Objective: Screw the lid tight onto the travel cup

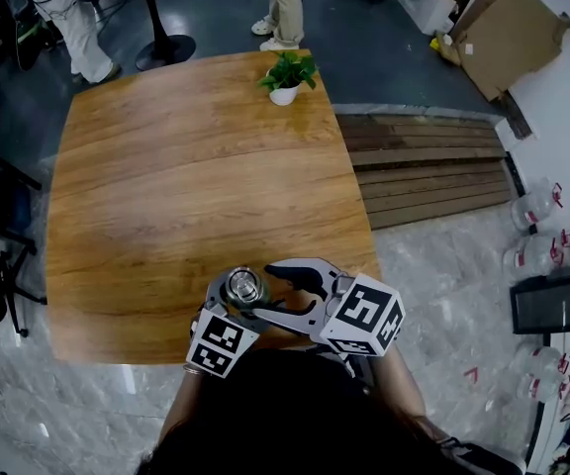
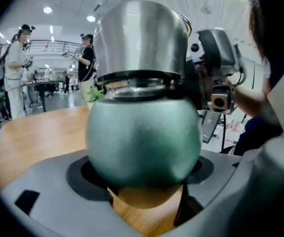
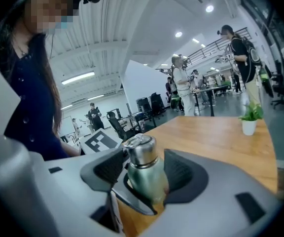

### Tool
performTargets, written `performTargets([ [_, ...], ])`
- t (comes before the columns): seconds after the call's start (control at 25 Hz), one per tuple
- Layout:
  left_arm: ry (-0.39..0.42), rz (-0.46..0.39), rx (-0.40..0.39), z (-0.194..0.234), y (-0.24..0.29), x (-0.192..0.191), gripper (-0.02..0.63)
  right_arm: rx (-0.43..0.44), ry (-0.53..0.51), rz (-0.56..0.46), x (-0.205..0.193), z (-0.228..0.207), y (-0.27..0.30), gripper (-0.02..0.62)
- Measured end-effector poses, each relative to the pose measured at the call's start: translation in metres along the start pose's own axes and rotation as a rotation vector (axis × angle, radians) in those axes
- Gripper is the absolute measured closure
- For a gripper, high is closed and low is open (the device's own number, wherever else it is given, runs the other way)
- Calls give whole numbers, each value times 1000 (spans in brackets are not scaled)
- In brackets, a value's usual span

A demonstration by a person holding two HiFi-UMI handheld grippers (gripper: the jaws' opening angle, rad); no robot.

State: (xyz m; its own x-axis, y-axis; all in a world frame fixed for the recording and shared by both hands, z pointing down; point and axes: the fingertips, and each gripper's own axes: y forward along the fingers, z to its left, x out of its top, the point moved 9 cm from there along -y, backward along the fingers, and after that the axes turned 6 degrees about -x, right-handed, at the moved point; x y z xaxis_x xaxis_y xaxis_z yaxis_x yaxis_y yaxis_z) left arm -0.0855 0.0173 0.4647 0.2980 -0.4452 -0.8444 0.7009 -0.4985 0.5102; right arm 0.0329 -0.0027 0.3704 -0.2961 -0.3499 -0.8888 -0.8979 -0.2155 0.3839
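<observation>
My left tool [image 2: 144, 174] clamped the travel cup [image 2: 144, 137] nearly upright; my right tool [image 3: 144, 174] stood wide, straddling the lid [image 3: 139, 149]. Its pads hadn't closed.

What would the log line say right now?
left gripper: shut on travel cup | right gripper: jaws open around lid

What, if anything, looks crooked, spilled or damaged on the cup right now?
Nothing stands out. The lid looks square on the cup, which the left gripper clamps; the right gripper stands open around the lid. No spill shows on the table.
</observation>
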Motion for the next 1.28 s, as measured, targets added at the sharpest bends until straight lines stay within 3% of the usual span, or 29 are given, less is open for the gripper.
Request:
performTargets([
  [0.12,44,-26,-137,-9,1,6,206,53,-5,-18,1,0,-1,347],
  [0.2,64,-19,-183,-14,2,8,206,76,-18,-28,2,2,0,348],
  [0.36,68,20,-113,-9,3,8,206,33,-12,-43,2,2,4,353],
  [0.48,51,81,11,-2,3,8,206,-71,20,-36,3,3,9,356],
  [0.56,36,101,53,1,3,9,206,-113,0,-37,4,6,12,356],
  [0.68,54,66,-38,1,-2,12,206,-42,-19,-36,6,7,12,354],
  [0.84,150,76,-200,-2,-6,16,206,55,-27,-44,9,6,8,350],
  [0.92,166,96,-196,-1,-7,17,206,38,-35,-61,10,6,7,351],
  [1.16,108,82,-46,7,-3,26,206,-134,6,-119,13,7,11,351],
  [1.28,145,74,-120,6,-7,27,206,-69,8,-112,14,8,11,351],
])
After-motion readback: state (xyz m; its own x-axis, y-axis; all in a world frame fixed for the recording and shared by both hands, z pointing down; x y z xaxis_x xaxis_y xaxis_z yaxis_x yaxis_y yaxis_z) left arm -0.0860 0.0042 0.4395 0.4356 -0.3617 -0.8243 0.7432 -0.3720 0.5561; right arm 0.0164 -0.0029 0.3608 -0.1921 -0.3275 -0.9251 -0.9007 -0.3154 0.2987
